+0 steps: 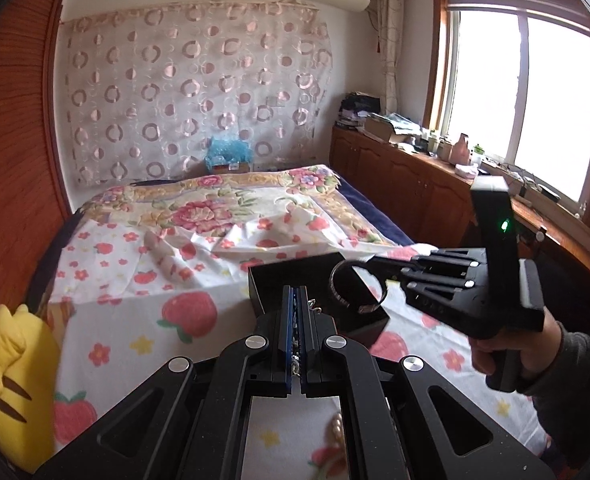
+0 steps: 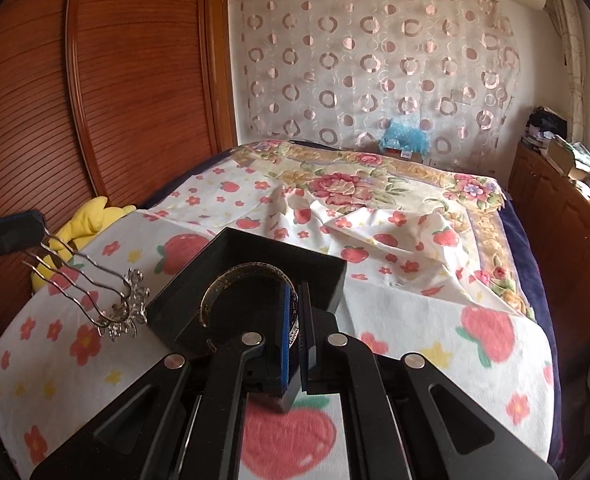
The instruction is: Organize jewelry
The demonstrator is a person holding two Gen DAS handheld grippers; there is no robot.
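Observation:
My left gripper (image 1: 295, 292) is shut on a silver hair comb (image 2: 111, 300). The comb's wavy prongs run back to the left gripper (image 2: 41, 224) at the left edge of the right wrist view, and its flower head hangs over the sheet just left of the box. Only silver glints of the comb (image 1: 295, 360) show between the blue pads in the left wrist view. My right gripper (image 2: 295, 292) is shut on a dark metal bangle (image 2: 247, 267), held over the open black box (image 2: 287, 254). The left wrist view shows the right gripper (image 1: 369, 260), the bangle (image 1: 337, 296) and the box (image 1: 271, 280).
The box lies on a strawberry-print sheet (image 2: 415, 312) over a bed. A yellow plush toy (image 1: 11, 380) sits at the bed's left edge by a wooden wardrobe (image 2: 115, 80). Pinkish beads (image 1: 337, 428) lie on the sheet under my left gripper. Wooden cabinets (image 1: 407, 184) run under the window.

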